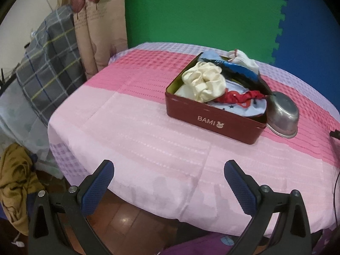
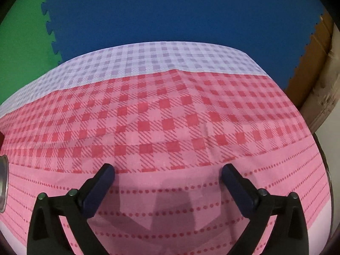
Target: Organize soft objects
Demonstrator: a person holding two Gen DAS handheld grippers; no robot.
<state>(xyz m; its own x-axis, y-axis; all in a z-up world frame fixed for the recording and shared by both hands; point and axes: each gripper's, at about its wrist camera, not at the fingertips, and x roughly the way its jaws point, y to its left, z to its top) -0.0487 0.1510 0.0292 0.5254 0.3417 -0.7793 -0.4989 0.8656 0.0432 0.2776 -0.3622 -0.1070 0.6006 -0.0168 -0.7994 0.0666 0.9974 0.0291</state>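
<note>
- I see the dark red tin (image 1: 214, 114), lettered BAMI with a small rabbit mark, standing on the far right part of the bench (image 1: 131, 131), which is covered by a pink and lilac checked cloth
- The tin is heaped past its rim with soft things: a cream satin scrunchie (image 1: 203, 80) bunched at the left, a red scrunchie (image 1: 240, 96) stretched across the front, a pale blue cloth with small stars (image 1: 240, 108) under them
- Toward the back of the tin I make out a shiny blue and black piece (image 1: 240, 70) and a white cloth (image 1: 244, 60) spilling over the far corner
- A steel bowl (image 1: 283, 116) lies tipped on its side, touching the tin's right end
- My left tongs (image 1: 169, 182) hang over the near edge of the bench, jaws spread wide, nothing between the blue pads
- My right tongs (image 2: 167, 183) are above bare checked cloth, jaws fully apart and empty; the bowl's rim (image 2: 3, 182) just shows at the left edge of that view
</note>
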